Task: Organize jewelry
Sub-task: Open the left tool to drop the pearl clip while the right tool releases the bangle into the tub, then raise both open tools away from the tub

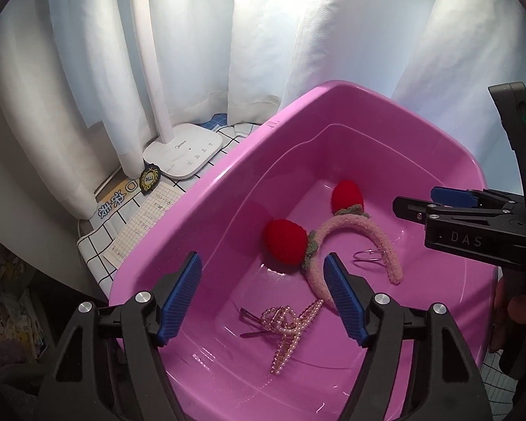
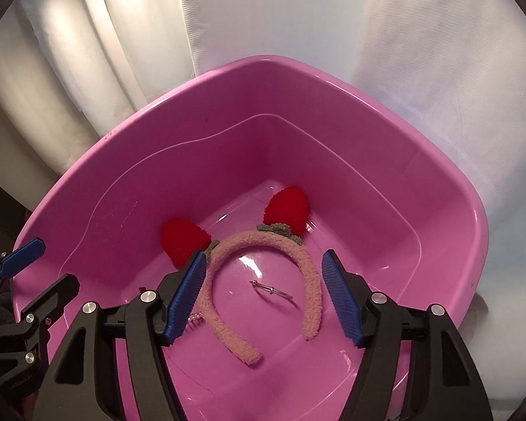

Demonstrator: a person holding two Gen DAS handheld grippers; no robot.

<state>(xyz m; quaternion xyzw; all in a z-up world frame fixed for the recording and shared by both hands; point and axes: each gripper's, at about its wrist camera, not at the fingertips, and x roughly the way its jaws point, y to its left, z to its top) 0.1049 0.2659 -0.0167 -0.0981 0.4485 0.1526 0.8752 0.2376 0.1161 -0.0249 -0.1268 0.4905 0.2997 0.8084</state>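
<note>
Pink tub (image 1: 298, 112) gathers everything: the fuzzy strawberry headband (image 2: 228, 256) lies flat on its floor, pearl claw clip (image 1: 291, 326) and thin ring (image 2: 273, 289) beside it. Left gripper (image 1: 263, 294) and right gripper (image 2: 263, 293) hover above, both spread wide, empty.

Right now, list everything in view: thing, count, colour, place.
basin: one, pink, on the checked cloth
headband: one, pink plush with two red strawberries, basin floor
hoop ring: one, silver, inside the headband's arc
pearl hair claw: one, gold and pearl, basin floor, near side
hair pins: two, dark, beside the claw
desk lamp: one, white, left of basin
checked cloth: one, white with black lines
curtain: white, behind
left tongs: open, empty
right tongs: open, empty
</note>
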